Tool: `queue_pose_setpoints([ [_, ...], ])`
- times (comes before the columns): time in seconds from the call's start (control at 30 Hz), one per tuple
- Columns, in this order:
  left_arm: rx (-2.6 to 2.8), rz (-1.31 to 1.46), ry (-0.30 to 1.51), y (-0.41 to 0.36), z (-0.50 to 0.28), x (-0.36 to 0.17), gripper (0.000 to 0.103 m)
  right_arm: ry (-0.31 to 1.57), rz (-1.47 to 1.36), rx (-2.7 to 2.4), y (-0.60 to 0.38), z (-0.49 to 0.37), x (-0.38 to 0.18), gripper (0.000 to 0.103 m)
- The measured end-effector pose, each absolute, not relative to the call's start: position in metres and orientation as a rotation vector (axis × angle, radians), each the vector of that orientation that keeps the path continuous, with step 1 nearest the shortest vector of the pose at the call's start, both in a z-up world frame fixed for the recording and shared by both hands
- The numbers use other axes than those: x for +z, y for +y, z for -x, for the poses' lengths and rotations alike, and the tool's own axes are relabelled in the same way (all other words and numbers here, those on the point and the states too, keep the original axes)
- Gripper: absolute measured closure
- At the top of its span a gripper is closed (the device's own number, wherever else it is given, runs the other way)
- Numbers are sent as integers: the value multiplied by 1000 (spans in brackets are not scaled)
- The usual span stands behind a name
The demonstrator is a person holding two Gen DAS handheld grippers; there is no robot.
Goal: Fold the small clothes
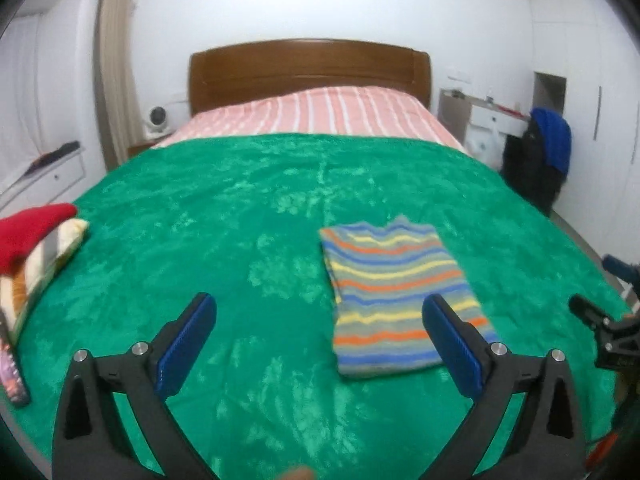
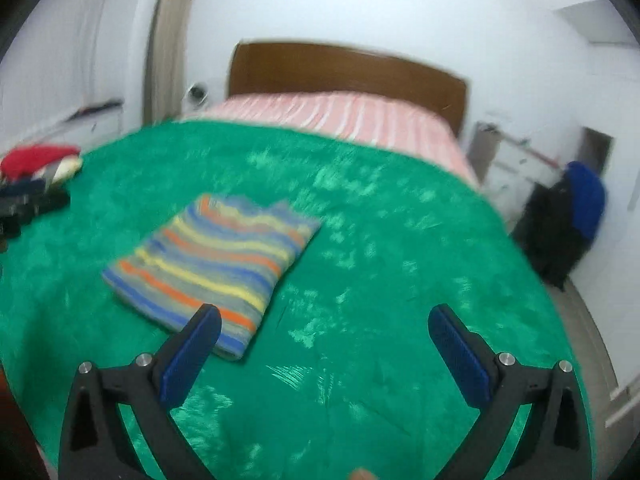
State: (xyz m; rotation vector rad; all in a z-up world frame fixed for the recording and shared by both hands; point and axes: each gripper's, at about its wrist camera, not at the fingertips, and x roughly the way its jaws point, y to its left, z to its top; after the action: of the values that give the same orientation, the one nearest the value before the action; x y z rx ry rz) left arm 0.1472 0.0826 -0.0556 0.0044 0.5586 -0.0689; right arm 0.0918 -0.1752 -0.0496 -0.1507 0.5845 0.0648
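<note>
A small striped garment (image 1: 394,300) in grey, blue, orange and yellow lies folded into a narrow rectangle on the green blanket (image 1: 224,216). My left gripper (image 1: 320,320) hangs open above the blanket, its right finger over the garment's near right edge, nothing between its blue pads. In the right wrist view the same garment (image 2: 216,264) lies to the left. My right gripper (image 2: 324,328) is open and holds nothing. Its left finger (image 2: 192,344) overlaps the garment's near corner in the picture. The right gripper also shows as a black frame (image 1: 608,332) at the left view's right edge.
A pile of clothes with a red piece (image 1: 32,236) sits at the bed's left edge, also seen from the right wrist (image 2: 36,160). Beyond the blanket lie a pink striped sheet (image 1: 316,114) and a wooden headboard (image 1: 308,68). A chair with dark and blue clothing (image 1: 540,160) stands right of the bed.
</note>
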Motion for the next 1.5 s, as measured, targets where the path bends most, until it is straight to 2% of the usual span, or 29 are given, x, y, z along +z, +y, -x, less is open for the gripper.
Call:
queue_pose_setpoints([
  [0.6, 7, -54, 532, 53, -96, -30, 0, 602, 4, 163, -175, -37, -21, 1],
  [0.67, 29, -59, 502, 51, -88, -24, 0, 557, -15, 161, -180, -29, -11, 1],
  [0.77, 113, -78, 458, 48, -73, -15, 0, 316, -87, 92, -200, 6, 22, 0],
  [0.83, 94, -68, 510, 46, -74, -15, 0, 222, -69, 22, -203, 16, 33, 0],
  [0.93, 42, -42, 609, 45, -80, -20, 0, 465, 106, 104, -186, -11, 26, 0],
  [1.03, 17, -45, 667, 44, -81, -28, 0, 626, 4, 262, -182, -20, 9, 0],
  [1.13, 18, -61, 728, 43, -79, -37, 0, 775, 42, 224, -166, -25, -9, 0],
  [1.5, 3, -89, 717, 37, -69, -38, 0, 761, 29, 149, -156, -20, -4, 0],
])
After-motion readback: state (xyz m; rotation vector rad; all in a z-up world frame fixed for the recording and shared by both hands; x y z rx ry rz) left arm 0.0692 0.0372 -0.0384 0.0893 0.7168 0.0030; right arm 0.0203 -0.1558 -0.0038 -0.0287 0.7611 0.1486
